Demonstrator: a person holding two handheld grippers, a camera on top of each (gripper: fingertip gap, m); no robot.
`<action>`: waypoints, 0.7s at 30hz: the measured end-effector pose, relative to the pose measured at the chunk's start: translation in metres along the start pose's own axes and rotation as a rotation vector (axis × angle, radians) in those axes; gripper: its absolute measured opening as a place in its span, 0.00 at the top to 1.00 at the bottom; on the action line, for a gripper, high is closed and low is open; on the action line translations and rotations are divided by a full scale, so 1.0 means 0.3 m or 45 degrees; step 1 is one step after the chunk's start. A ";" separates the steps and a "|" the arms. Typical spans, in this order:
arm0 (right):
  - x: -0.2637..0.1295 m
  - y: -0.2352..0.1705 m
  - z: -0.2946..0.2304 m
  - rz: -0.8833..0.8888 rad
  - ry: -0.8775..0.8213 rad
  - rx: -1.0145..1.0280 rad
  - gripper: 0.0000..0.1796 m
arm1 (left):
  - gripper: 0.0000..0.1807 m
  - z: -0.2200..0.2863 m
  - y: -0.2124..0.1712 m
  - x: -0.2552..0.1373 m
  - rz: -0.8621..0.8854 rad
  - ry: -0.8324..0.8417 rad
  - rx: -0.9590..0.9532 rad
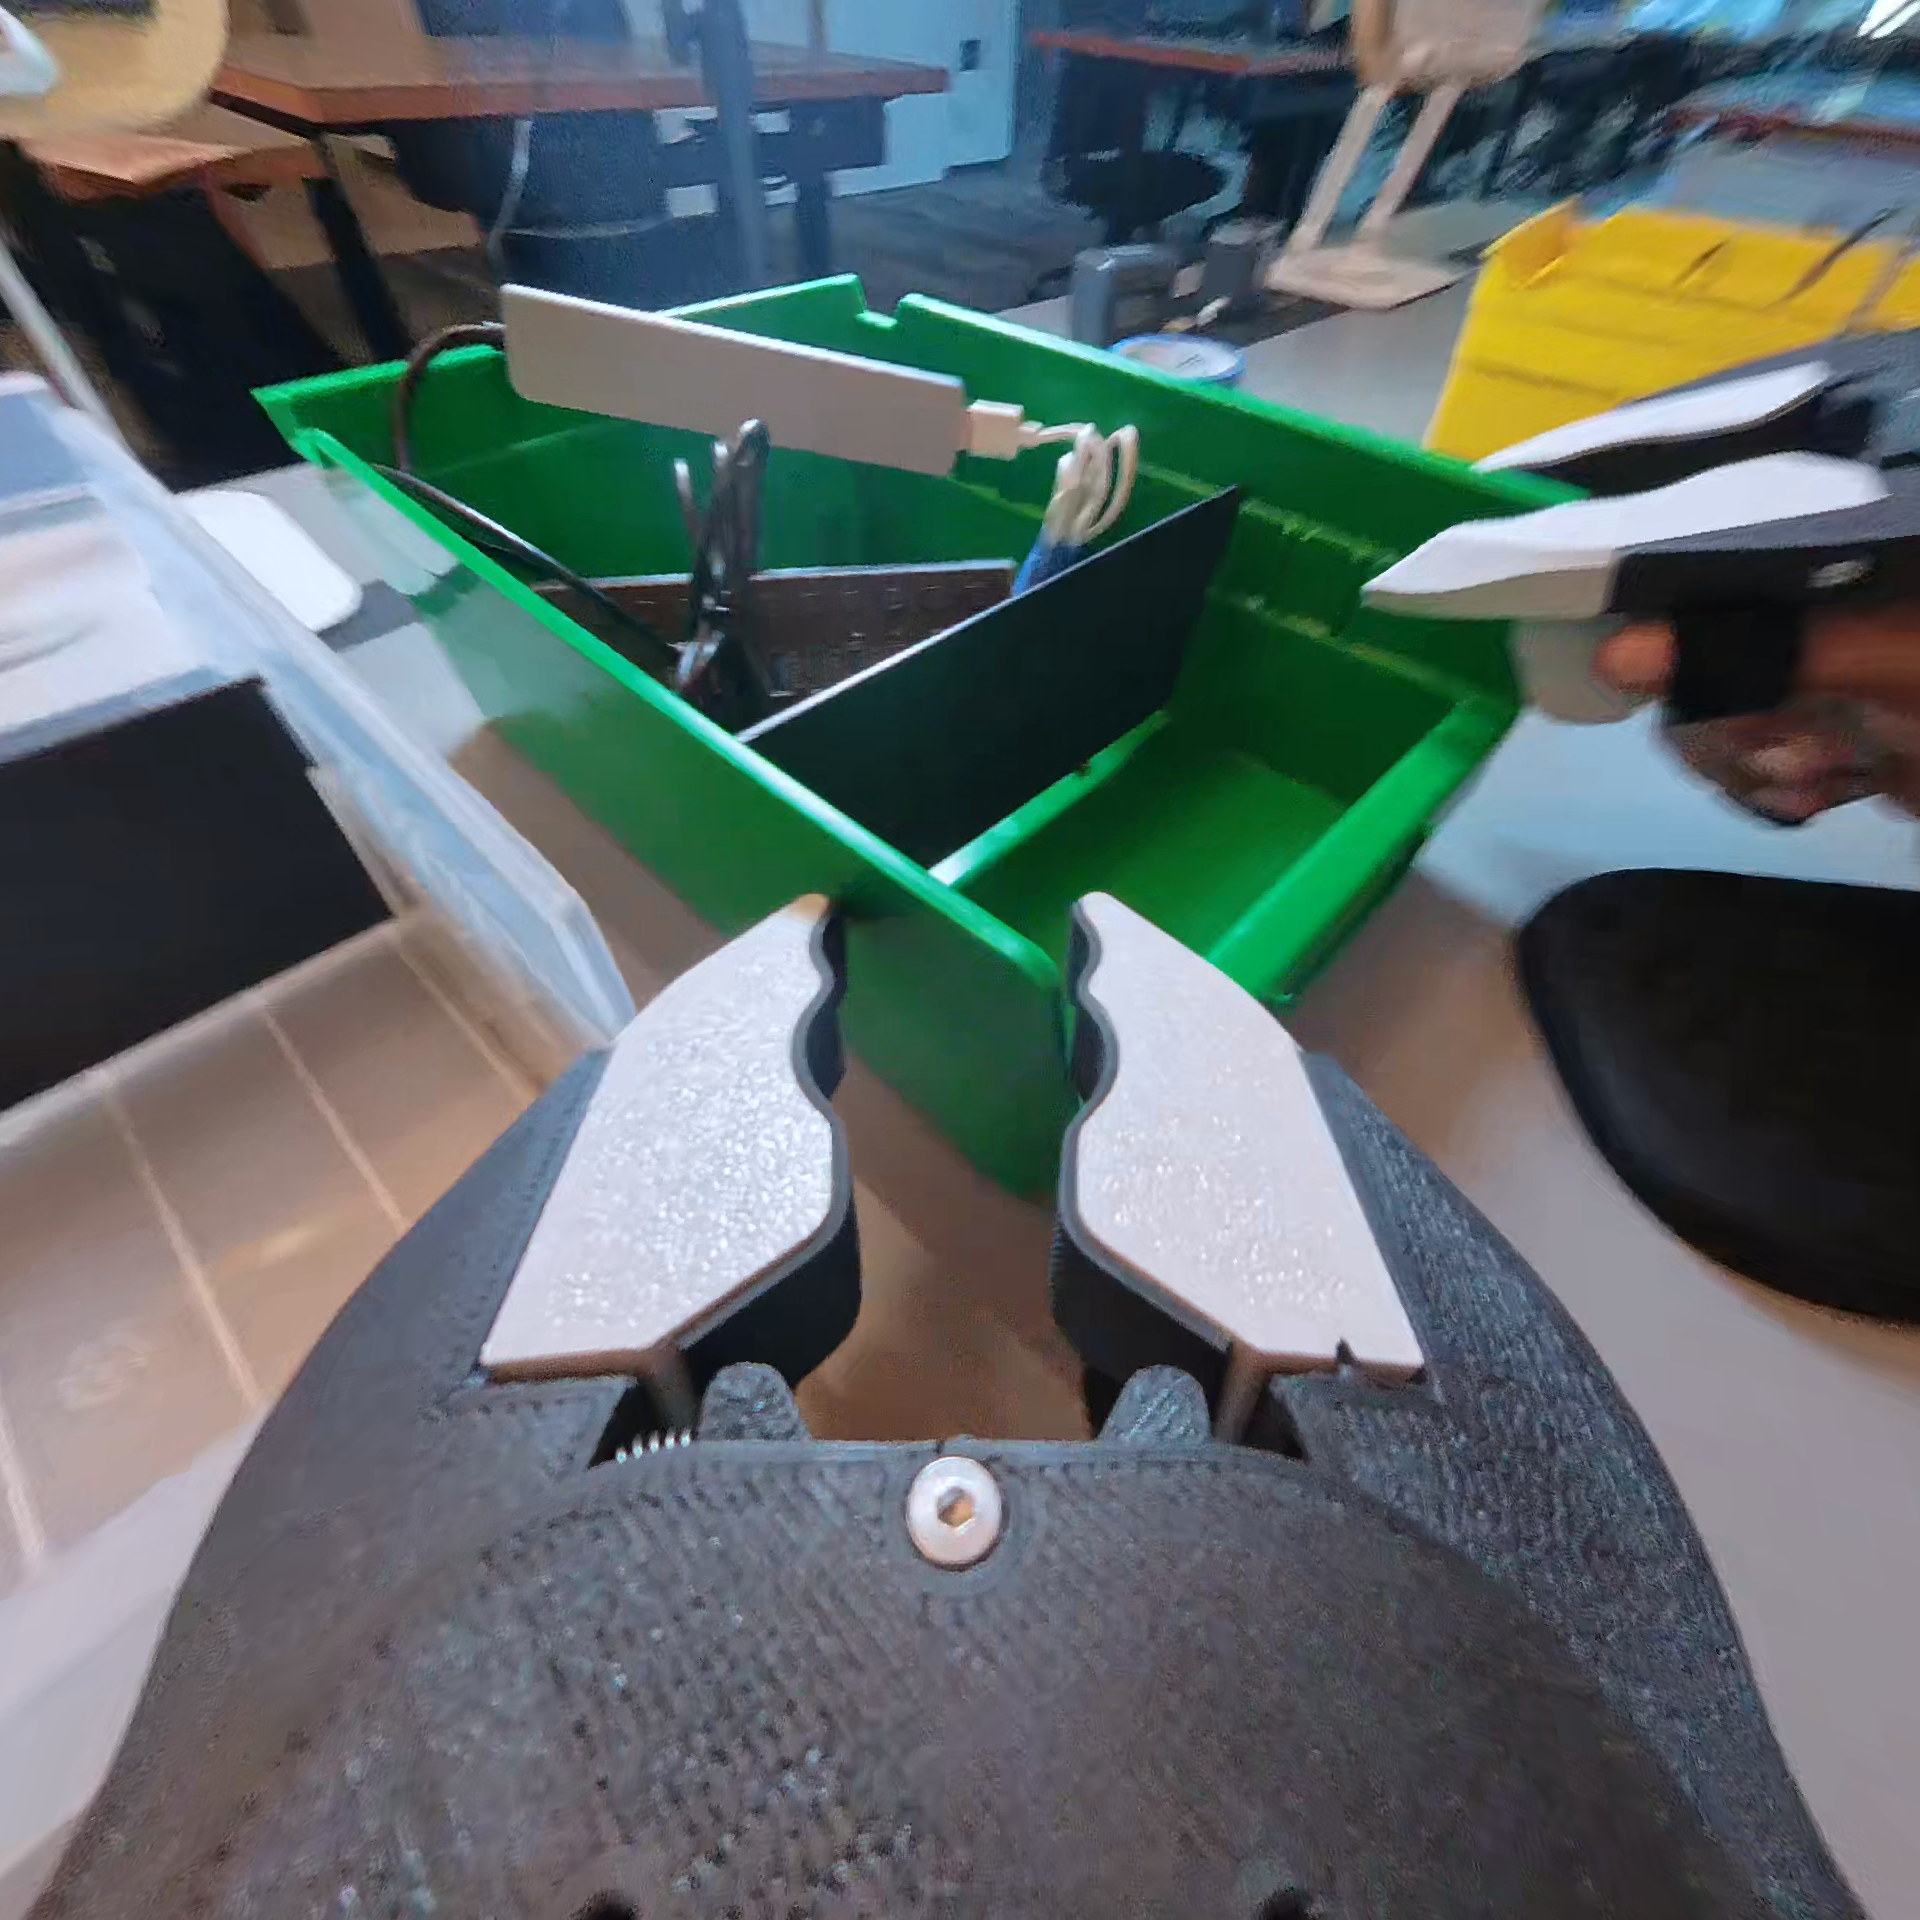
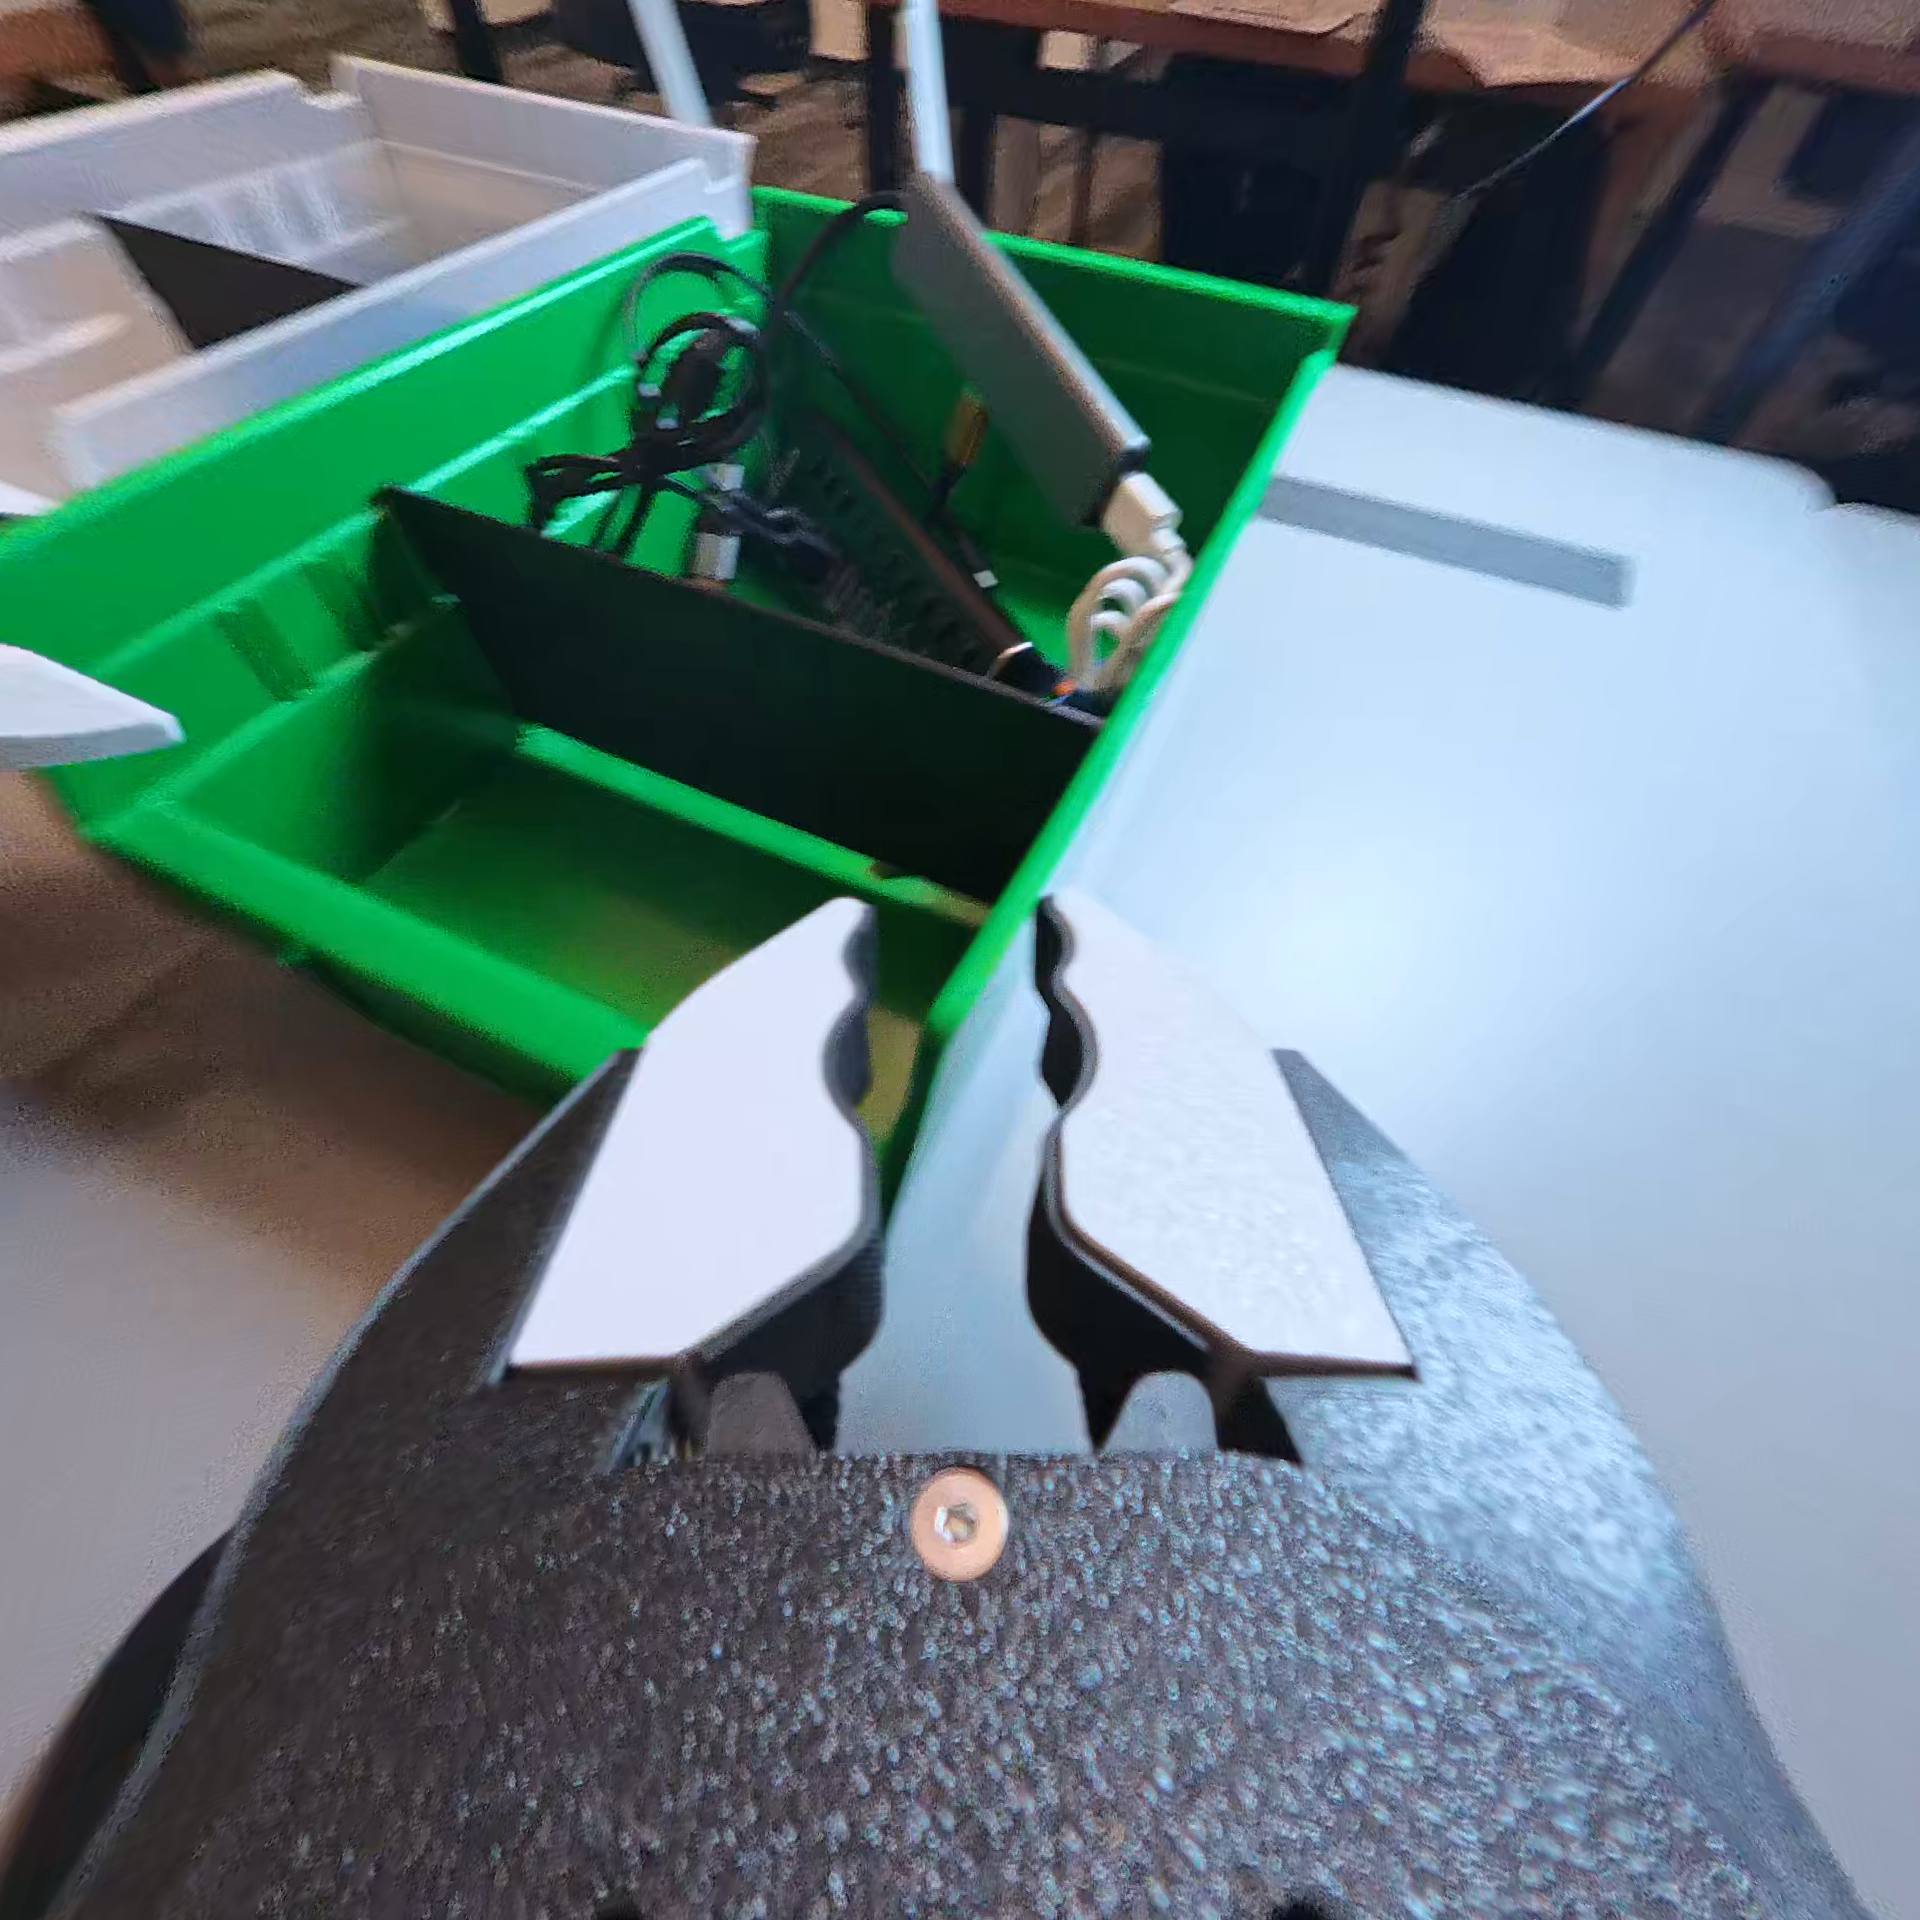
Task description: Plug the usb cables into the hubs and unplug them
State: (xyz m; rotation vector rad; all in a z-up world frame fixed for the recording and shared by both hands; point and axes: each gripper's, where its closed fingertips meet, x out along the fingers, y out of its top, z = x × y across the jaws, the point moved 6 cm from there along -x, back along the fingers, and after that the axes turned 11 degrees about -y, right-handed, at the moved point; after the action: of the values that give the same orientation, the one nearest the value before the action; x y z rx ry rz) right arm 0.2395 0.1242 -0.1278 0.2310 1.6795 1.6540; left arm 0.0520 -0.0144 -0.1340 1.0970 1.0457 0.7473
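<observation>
- Tabletop (image 2: 1507, 935), pale grey and smooth, carries a green bin (image 1: 644, 769) set at an angle; a darker grey strip (image 2: 1444, 540) lies on the surface beyond the bin's far corner.
- Black divider (image 1: 997, 665) splits the green bin into two compartments: the near one is bare green floor, the far one holds the cables and hubs.
- Silver USB hub (image 1: 727, 390) leans tilted in the far compartment, its upper end above the bin's rim; a white cable (image 1: 1091, 478), coiled in loops, is plugged into its lower end.
- Black cables (image 2: 686, 405) lie bundled in the far compartment near the divider, beside a long dark hub (image 2: 894, 540) resting on the bin floor.
- White bin (image 2: 343, 229) stands just beside the green bin's long wall; it has a black divider of its own.
- Left gripper (image 1: 951, 914) hovers at the green bin's near corner, jaws parted with nothing between them.
- Right gripper (image 2: 951, 914) hovers over the opposite near corner, above the bin's long wall, jaws likewise parted and empty; in the left wrist view it shows at the right edge, held by a hand (image 1: 1766, 717).
- Yellow container (image 1: 1662, 312) sits toward the table's far edge, near a roll of blue tape (image 1: 1184, 358).
- Room behind holds wood-topped desks (image 1: 540, 83) on dark legs and black office chairs, all blurred.
</observation>
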 end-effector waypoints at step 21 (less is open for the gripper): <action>-0.564 0.251 -0.346 0.653 -0.239 -0.293 0.94 | 0.91 0.214 0.224 -0.568 0.319 0.247 0.445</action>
State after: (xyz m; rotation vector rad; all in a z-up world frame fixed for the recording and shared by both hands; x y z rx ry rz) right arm 0.2665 -0.0484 -0.0074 0.7266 1.3412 2.1039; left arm 0.0525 -0.1668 -0.0136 1.4977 1.2481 0.9055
